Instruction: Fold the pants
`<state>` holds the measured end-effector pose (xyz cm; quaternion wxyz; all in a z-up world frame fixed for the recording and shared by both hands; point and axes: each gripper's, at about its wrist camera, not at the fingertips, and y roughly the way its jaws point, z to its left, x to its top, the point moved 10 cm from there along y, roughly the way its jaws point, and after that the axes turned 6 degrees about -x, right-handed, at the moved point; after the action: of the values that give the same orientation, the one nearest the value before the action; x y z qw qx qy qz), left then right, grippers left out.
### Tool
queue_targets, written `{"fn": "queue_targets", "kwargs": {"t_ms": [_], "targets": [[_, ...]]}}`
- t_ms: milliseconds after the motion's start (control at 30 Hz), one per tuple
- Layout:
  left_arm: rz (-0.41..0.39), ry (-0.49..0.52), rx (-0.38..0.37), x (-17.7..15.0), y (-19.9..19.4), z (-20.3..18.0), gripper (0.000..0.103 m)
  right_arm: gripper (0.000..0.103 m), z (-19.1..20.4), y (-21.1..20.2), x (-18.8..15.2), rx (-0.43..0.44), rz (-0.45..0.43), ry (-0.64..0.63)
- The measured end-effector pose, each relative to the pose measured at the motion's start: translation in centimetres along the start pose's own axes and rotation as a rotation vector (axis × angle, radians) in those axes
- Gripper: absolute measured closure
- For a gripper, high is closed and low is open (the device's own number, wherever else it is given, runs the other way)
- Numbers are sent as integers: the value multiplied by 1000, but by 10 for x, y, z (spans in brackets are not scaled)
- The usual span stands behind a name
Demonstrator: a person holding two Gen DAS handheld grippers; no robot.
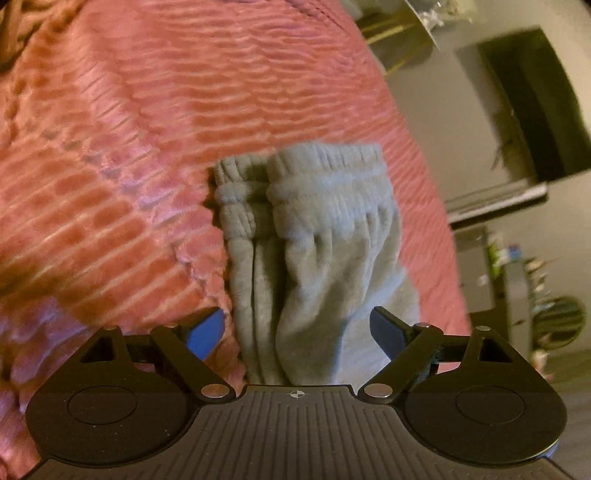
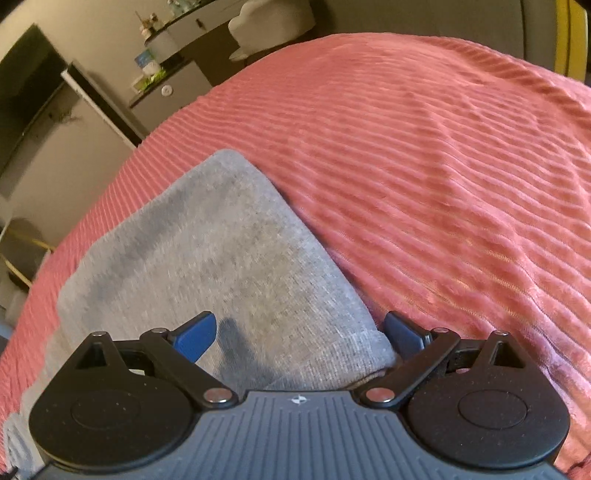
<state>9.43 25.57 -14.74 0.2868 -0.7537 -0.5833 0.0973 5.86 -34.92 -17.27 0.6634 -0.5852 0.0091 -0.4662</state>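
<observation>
Grey sweatpants point(image 1: 314, 236) lie folded on a pink ribbed bedspread point(image 1: 140, 122). In the left wrist view their gathered elastic waistband point(image 1: 317, 173) points away from me and the stacked layers run down between the fingers. My left gripper point(image 1: 297, 332) is open, its blue pads on either side of the cloth, not pinching it. In the right wrist view the smooth folded side of the pants point(image 2: 207, 251) lies flat on the bedspread point(image 2: 443, 166). My right gripper point(image 2: 299, 336) is open just above the near edge of the pants.
The bed's edge runs along the right of the left wrist view, with a dark screen point(image 1: 535, 99) and a shelf beyond it. In the right wrist view a dresser point(image 2: 173, 85), a screen point(image 2: 26, 85) and a pale chair point(image 2: 269, 22) stand past the bed.
</observation>
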Motion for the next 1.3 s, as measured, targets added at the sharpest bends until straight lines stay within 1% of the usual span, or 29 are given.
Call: {"fn": "queue_targets", "kwargs": {"t_ms": [133,167,300,433,500,533,600,633,667,733,767,800,833,933,967,1000,1067,1100,1167,1200,1233,1267,1300], "targets": [[2,-92,-82,11,1,14,14,6,-3,0,1,15,3,21],[4,-100,-104,12,1,14,14,6,-4,0,1,18,4,26],[18,-127,-147,12,-1,15,14,6,-3,1,2,16,8,24],[18,-166,-242,13,-1,16,14,6,-5,0,2,23,8,34],[14,-172,-270,12,-1,15,14,6,-4,0,2,23,8,35],[11,-175,-291,13,-1,14,14,6,-4,0,1,21,8,33],[-2,-192,-367,14,-5,7,13,6,-3,0,2,16,8,27],[-6,-199,-389,15,-5,7,13,6,-3,0,1,12,9,24],[-7,-196,-385,15,-4,7,12,6,-3,1,1,9,9,21],[-3,-145,-301,13,2,11,13,6,-2,1,1,5,10,18],[6,-118,-264,11,5,12,15,6,-2,1,1,2,10,17],[11,-97,-236,10,9,13,15,6,-2,2,1,0,11,14],[8,-83,-225,10,11,12,15,6,-2,2,0,-2,11,12],[-4,-11,-223,10,15,5,16,6,-1,2,0,-7,12,7],[-1,22,-233,9,17,1,17,6,-1,2,0,-8,12,6],[-4,49,-251,9,16,-4,22,6,-2,3,0,-9,13,4],[-3,96,-300,7,14,-13,26,6,-2,3,0,-11,15,1],[0,98,-295,8,16,-14,26,6,-2,4,0,-13,15,1],[17,87,-230,7,25,-7,26,6,-1,4,0,-18,15,-1],[26,92,-205,6,30,-4,28,6,-1,4,0,-22,15,-5],[29,106,-185,6,33,-3,28,6,0,5,0,-27,16,-10],[32,115,-182,6,36,-5,27,6,1,5,-1,-32,17,-16],[33,113,-183,8,38,-7,22,6,1,5,-1,-34,17,-21]]}}
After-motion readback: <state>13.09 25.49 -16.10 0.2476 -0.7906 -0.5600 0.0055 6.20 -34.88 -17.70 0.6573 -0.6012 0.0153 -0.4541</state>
